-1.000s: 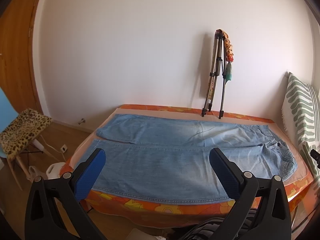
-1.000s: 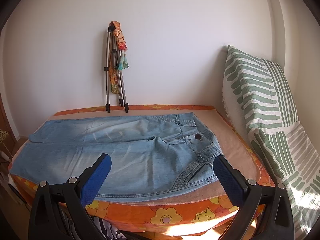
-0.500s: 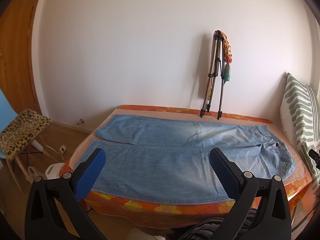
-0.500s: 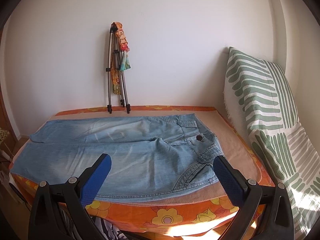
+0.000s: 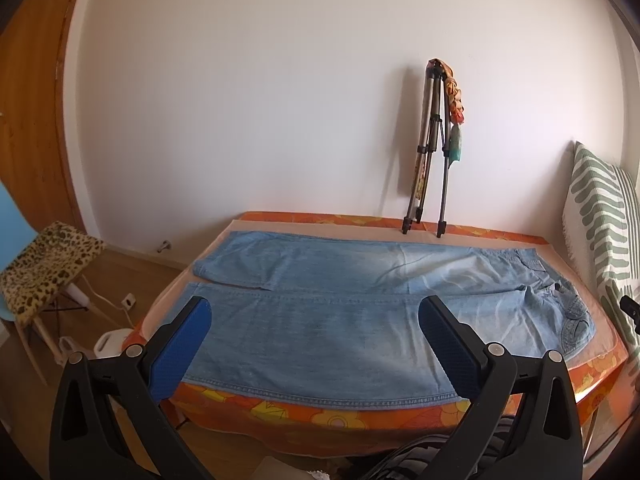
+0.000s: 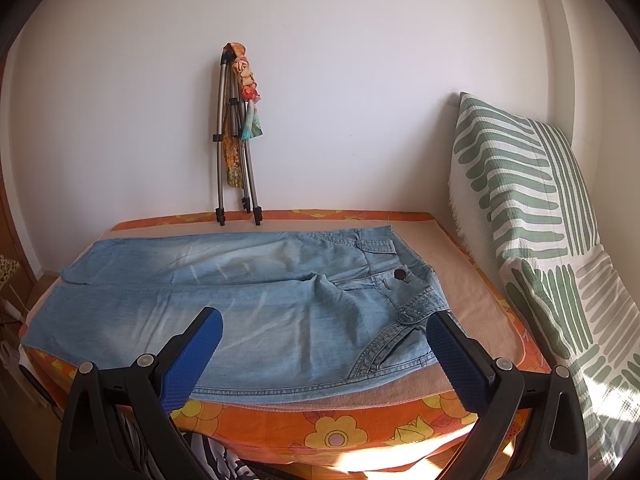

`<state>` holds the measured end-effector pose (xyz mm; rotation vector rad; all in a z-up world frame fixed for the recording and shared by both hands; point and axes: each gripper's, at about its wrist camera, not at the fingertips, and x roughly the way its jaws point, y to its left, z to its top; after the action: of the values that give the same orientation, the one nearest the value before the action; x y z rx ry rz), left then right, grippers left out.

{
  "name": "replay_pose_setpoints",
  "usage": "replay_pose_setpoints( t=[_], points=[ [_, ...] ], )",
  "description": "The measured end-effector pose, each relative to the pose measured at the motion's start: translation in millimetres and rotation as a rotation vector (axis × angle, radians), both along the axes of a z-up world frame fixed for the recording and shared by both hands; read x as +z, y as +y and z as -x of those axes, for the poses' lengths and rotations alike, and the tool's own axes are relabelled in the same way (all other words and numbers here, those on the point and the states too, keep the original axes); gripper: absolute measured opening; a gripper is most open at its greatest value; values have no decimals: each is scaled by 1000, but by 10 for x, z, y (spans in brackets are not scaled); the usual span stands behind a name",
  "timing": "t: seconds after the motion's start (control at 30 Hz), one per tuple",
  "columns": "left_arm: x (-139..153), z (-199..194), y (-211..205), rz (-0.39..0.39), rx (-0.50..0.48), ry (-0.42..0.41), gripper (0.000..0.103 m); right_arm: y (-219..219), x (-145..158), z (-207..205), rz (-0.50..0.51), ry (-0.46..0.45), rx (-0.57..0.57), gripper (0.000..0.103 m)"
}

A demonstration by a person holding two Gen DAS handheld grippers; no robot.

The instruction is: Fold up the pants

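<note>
- A chair with a leopard-print seat stands on the wooden floor at the far left, well apart from the bed.
- The left gripper hovers in front of the near edge of the bed, its blue-padded fingers spread wide with nothing between them.
- The pants, light blue denim, lie flat and unfolded on a beige cloth over the orange flowered bedcover; both legs run out to the left, side by side, the near leg reaching the near edge of the bed.
- A folded tripod with coloured cloth hung on it leans against the white wall, its feet on the far edge of the bed.
- The waistband with its dark button lies at the right end of the pants.
- The right gripper hangs before the near edge by the waist end, fingers wide apart and holding nothing.
- A green-and-white patterned cushion stands propped at the right end of the bed.
</note>
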<state>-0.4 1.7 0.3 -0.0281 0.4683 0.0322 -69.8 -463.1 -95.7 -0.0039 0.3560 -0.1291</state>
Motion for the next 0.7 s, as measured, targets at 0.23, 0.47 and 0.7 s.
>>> replay_pose_setpoints(
  t=[0.23, 0.47, 0.7],
  points=[
    [-10, -12, 0, -1, 3, 2, 103, -6, -12, -2, -2, 3, 8, 103],
    [-36, -7, -15, -10, 8, 4, 103, -9, -36, 11, -8, 4, 17, 103],
    [-44, -2, -18, -12, 7, 8, 103, -12, -37, 23, -11, 6, 19, 103]
  ],
)
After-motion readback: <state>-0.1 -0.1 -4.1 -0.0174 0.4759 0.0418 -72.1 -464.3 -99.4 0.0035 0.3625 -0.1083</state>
